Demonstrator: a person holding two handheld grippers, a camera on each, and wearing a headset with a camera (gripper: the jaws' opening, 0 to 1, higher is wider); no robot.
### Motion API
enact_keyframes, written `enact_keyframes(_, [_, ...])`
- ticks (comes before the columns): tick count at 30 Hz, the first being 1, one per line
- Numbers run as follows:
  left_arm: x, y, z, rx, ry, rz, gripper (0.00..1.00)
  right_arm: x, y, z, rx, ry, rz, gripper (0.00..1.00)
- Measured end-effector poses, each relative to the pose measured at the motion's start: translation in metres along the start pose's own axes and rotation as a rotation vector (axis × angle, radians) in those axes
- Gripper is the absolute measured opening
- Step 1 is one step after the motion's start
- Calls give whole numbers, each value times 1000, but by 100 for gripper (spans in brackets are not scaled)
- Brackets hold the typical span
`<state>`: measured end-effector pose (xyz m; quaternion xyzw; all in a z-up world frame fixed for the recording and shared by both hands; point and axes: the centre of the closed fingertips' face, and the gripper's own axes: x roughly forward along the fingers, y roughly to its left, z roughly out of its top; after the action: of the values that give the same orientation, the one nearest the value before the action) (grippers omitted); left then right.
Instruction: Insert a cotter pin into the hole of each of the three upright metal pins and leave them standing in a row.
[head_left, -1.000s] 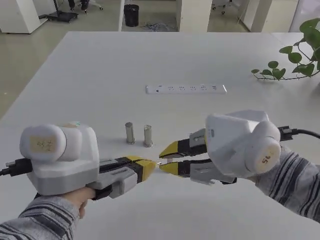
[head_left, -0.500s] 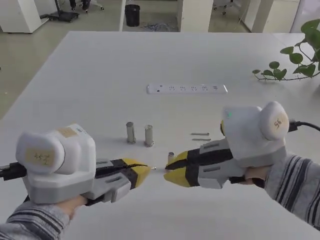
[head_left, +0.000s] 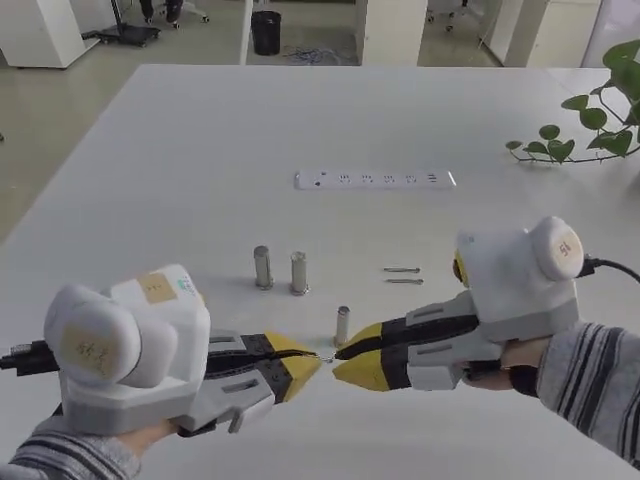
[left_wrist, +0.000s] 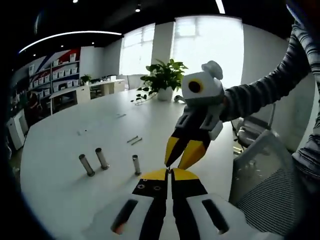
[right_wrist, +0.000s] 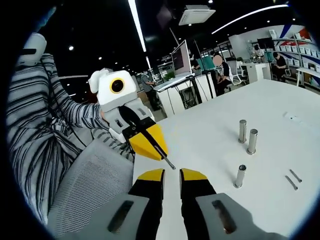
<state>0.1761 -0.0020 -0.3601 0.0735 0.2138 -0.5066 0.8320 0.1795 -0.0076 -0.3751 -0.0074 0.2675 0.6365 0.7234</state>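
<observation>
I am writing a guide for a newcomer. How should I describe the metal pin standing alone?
On the white table, start at the power strip and come toward the person, past the pair of upright pins. The lone metal pin stands nearer, just behind the tips of the left gripper and right gripper, with no pin beside it.

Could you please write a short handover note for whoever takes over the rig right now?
Left gripper: shut on a cotter pin.
Right gripper: open, tips close to that pin.
Three metal pins stand upright on the table: two side by side, the third nearer the grippers.
Two spare cotter pins lie flat right of the pair.
Done: no cotter seated, as far as shows.
Left: all three insertions, then the row.
</observation>
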Motion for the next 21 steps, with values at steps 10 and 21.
enact_keyframes(10, [3,-14,-2,-10,9,-58,0,2,12,-7,-39,27,50,0])
enact_keyframes(21, [5,-16,-2,-42,0,-69,0,-4,14,-8,-121,64,45,0])
